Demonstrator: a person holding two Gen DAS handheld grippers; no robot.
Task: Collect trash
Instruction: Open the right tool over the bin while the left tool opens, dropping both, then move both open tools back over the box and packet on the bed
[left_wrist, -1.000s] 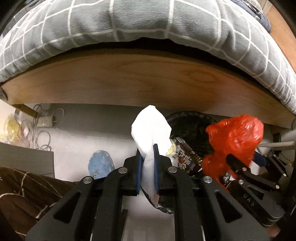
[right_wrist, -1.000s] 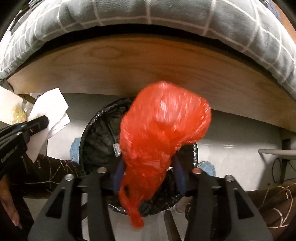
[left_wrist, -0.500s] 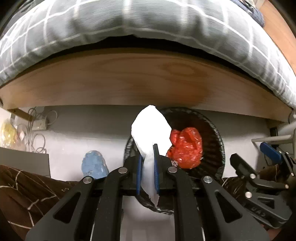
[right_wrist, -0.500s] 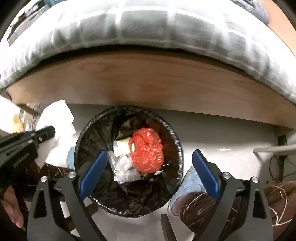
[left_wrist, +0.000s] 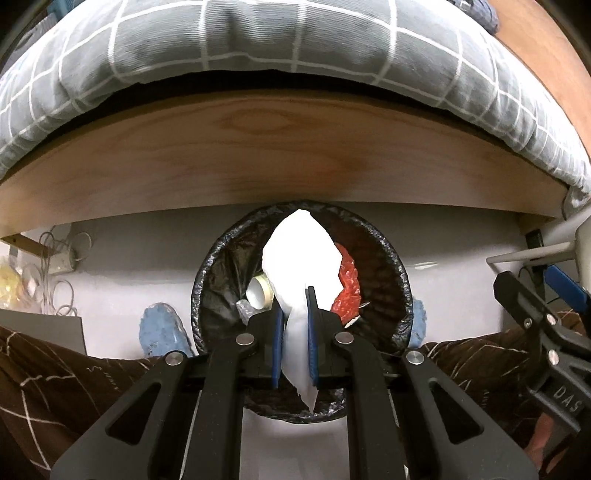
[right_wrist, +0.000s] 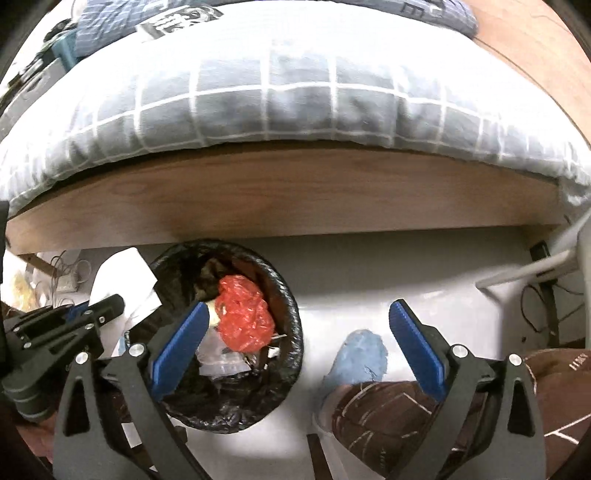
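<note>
A crumpled white paper (left_wrist: 301, 254) is pinched in my left gripper (left_wrist: 295, 306), which is shut on it and hangs right above a round bin with a black liner (left_wrist: 207, 280). Inside the bin lies a red plastic bag (right_wrist: 243, 321) on other scraps. My right gripper (right_wrist: 299, 310) stands wide open with nothing between its blue pads (right_wrist: 413, 343), off the bin's right rim (right_wrist: 295, 332). From the right wrist view, the left gripper (right_wrist: 103, 306) and its paper (right_wrist: 122, 277) show at the bin's left edge. The left wrist view catches the right gripper (left_wrist: 528, 280) far right.
A wooden bed rail (right_wrist: 295, 199) under a grey checked duvet (right_wrist: 295, 99) runs just behind the bin. Blue slippers (right_wrist: 360, 354) and a person's brown patterned trouser legs (left_wrist: 55, 376) flank the bin. Cables and a power strip (left_wrist: 59, 258) lie at left; a white bar (left_wrist: 532, 254) juts in at right.
The right gripper opened and the red bag fell into the bin; that gripper then drew off to the right. The left gripper carried the white paper rightward to over the bin.
</note>
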